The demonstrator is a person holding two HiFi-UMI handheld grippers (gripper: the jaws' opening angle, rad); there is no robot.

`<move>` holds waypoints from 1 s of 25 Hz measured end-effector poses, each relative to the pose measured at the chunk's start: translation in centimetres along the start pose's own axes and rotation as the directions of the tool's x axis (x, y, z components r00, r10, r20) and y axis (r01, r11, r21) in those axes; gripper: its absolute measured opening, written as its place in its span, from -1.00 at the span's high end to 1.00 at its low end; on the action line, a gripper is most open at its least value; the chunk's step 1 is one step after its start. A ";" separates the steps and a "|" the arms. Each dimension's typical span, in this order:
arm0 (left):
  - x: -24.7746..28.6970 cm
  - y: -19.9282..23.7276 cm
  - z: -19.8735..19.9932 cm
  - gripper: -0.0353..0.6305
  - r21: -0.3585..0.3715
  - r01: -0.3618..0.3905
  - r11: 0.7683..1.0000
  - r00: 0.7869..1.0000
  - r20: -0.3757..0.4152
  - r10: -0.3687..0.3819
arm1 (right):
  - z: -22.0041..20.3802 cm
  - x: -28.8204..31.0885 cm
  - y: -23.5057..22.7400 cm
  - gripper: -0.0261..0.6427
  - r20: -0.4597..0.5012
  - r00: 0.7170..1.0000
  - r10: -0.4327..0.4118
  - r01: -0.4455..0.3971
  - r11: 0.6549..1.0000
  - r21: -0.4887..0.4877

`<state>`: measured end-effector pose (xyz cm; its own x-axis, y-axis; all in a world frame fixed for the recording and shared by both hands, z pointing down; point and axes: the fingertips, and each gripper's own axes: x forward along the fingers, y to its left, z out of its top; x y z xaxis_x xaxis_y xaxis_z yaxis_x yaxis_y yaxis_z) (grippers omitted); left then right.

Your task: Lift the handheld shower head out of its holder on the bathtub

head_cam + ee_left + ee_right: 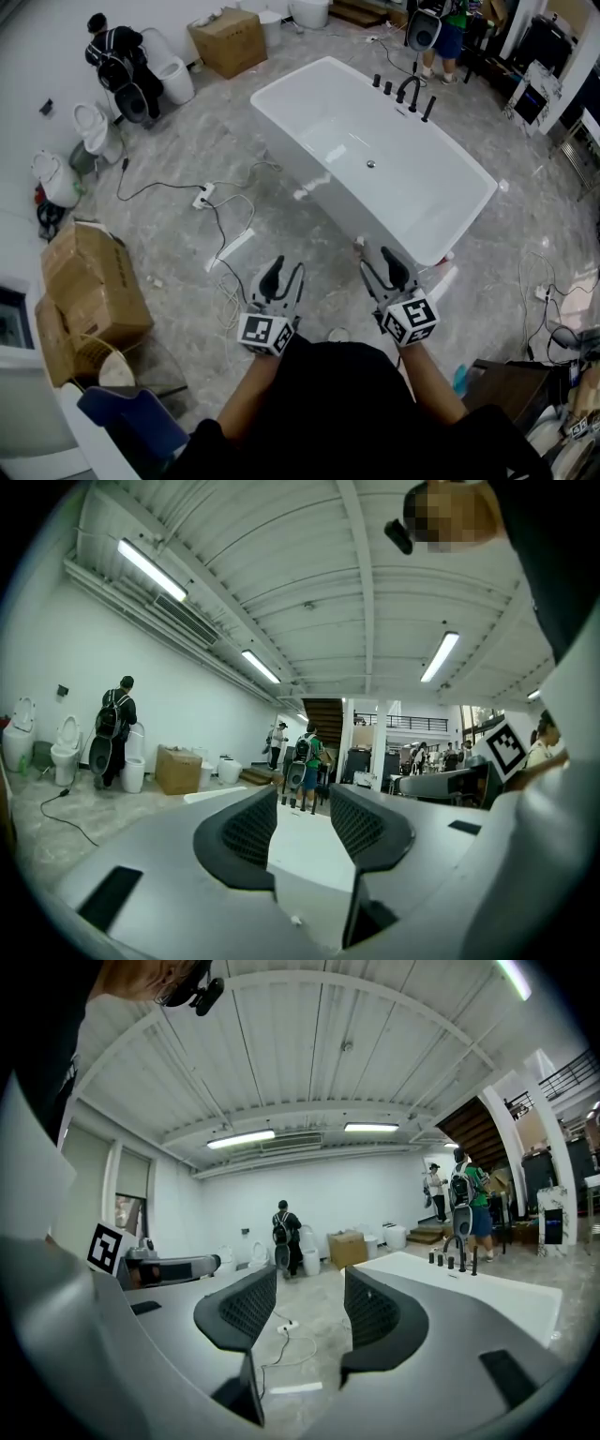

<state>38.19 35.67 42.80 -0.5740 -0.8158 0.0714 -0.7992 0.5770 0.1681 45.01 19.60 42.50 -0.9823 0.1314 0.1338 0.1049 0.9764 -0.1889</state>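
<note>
Black shower head (428,109) upright on bathtub (375,220) rim

Bright room. Long ceiling lights (150,570) glow white, a bit too strong. The tub (323,131) shines w/ soft glare. Shadows faint. Both gripper views bend lots at edges, w/ black corners; near stuff looks fuzzy.
</note>
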 end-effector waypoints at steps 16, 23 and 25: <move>-2.1 2.3 -1.0 0.11 0.005 -0.072 0.997 0.996 -0.053 0.072 | -1.2 2.1 2.6 0.28 -0.024 0.996 0.086 -0.085 0.996 0.041; -0.9 5.4 -0.9 0.11 -0.022 -0.087 0.996 0.995 -0.055 0.086 | -2.5 6.0 3.2 0.28 -0.077 0.989 0.127 -0.121 0.990 0.072; 0.2 6.5 -1.2 0.11 -0.039 -0.070 0.997 0.996 -0.061 0.068 | -2.8 7.4 3.2 0.28 -0.096 0.987 0.128 -0.120 0.990 0.076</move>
<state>33.07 39.21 45.13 -0.6147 -0.7758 0.1427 -0.7494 0.6308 0.2010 38.57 24.22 45.62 -0.9414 0.2707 0.2014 0.2102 0.9375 -0.2775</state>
